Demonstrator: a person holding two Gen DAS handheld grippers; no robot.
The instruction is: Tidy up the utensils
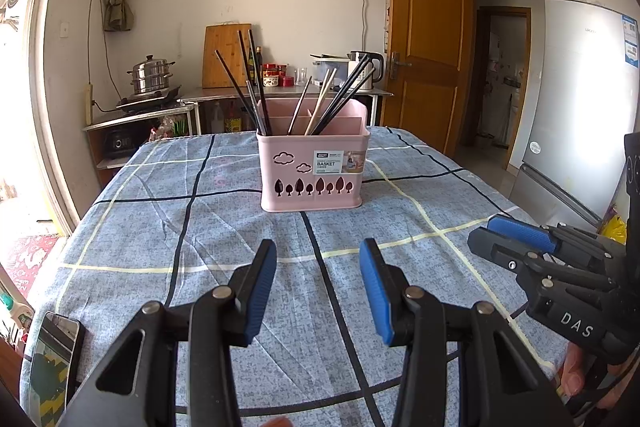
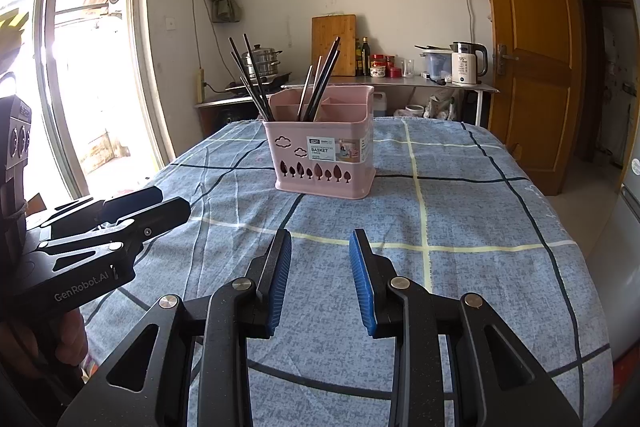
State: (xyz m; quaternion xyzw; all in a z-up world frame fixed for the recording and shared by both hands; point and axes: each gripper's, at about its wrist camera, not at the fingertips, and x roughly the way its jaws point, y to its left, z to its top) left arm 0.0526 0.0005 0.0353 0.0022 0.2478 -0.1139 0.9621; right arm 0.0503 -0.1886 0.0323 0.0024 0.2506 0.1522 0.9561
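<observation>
A: Where are the chopsticks (image 1: 256,87)?
B: Standing in the pink basket (image 1: 312,167) mid-desk (image 1: 160,227).
A: And the hand-held grippers?
B: Left hand-held gripper (image 1: 318,291) and right hand-held gripper (image 2: 320,279) both gape wide, holding nothing, near the desk's front edge.

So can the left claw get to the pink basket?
Probably yes. The left claw is open, and only bare tablecloth lies between it and the basket. The right claw sits off to the side.
</observation>
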